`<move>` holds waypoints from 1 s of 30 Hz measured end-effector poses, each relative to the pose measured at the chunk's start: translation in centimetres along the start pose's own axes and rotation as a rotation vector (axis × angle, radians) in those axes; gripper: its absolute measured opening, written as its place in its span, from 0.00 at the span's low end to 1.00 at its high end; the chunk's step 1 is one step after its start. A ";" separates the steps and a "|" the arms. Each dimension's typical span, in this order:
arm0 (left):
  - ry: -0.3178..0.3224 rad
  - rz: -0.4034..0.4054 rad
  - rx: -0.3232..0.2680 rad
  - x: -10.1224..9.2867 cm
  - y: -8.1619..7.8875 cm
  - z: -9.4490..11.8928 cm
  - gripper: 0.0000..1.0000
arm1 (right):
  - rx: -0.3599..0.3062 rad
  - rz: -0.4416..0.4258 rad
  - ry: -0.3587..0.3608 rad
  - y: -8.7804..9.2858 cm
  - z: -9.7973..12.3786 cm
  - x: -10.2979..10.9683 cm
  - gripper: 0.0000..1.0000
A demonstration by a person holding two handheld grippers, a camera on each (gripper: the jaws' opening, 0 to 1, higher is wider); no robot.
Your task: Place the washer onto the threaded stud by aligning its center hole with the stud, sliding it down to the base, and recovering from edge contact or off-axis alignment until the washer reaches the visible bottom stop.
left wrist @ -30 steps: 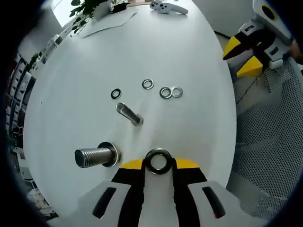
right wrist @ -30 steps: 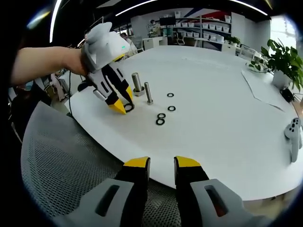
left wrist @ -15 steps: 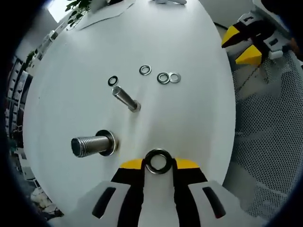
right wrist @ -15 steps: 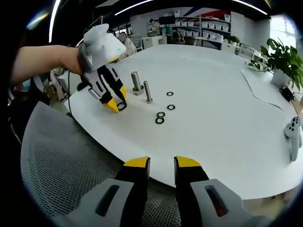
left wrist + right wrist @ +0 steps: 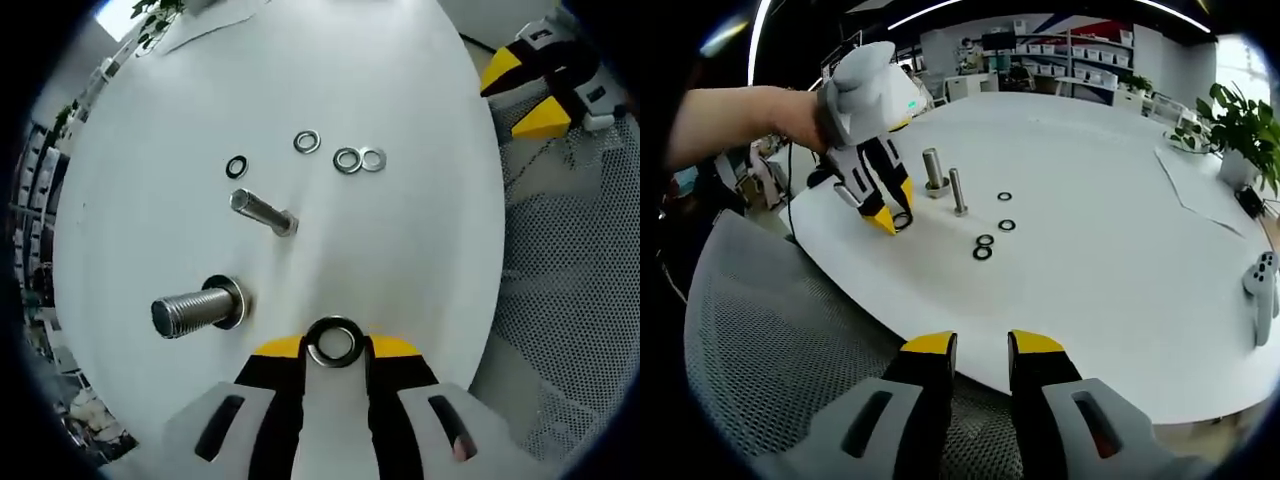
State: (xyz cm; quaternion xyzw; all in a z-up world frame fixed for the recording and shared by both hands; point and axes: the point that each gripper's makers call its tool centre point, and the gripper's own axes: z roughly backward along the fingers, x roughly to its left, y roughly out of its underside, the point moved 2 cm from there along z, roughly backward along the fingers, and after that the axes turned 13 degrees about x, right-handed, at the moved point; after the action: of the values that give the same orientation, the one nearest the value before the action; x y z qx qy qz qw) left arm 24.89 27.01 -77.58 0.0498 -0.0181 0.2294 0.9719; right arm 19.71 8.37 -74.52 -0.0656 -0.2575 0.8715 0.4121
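The left gripper (image 5: pixel 335 347) pinches a washer (image 5: pixel 335 342) just above the white table (image 5: pixel 400 240), near the thick threaded stud (image 5: pixel 190 310); it should centre the hole over the stud top, level, while the right gripper (image 5: pixel 980 350) waits slightly parted, empty.

Two handheld grippers. The left gripper (image 5: pixel 335 352) has pale grey moulded jaw housings, each with a dark oval slot, black inner faces and yellow tips. The right gripper (image 5: pixel 981 348) has the same build: grey housings, black finger sections, yellow ends. Seen from the right gripper view, the left gripper has a rounded white-grey body with a small green light, held by a bare forearm (image 5: pixel 735 125).
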 end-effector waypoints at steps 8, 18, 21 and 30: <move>0.048 0.071 -0.001 -0.3 1.1 -0.1 0.26 | 0.003 0.002 -0.002 0.0 0.0 0.0 0.23; 0.055 0.049 0.003 -0.4 1.2 -0.3 0.28 | 0.004 0.002 -0.002 0.1 0.0 0.1 0.23; 0.047 0.000 0.004 -0.5 1.1 -0.2 0.27 | 0.002 0.001 -0.001 0.0 0.0 0.1 0.23; 0.048 -0.020 0.026 -0.5 1.0 -0.2 0.27 | 0.001 0.000 -0.001 0.0 0.0 0.0 0.23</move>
State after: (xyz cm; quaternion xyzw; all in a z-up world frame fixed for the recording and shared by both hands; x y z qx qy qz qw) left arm 24.05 27.69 -77.70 0.0572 0.0088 0.2210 0.9736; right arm 19.68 8.40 -74.55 -0.0650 -0.2572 0.8716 0.4123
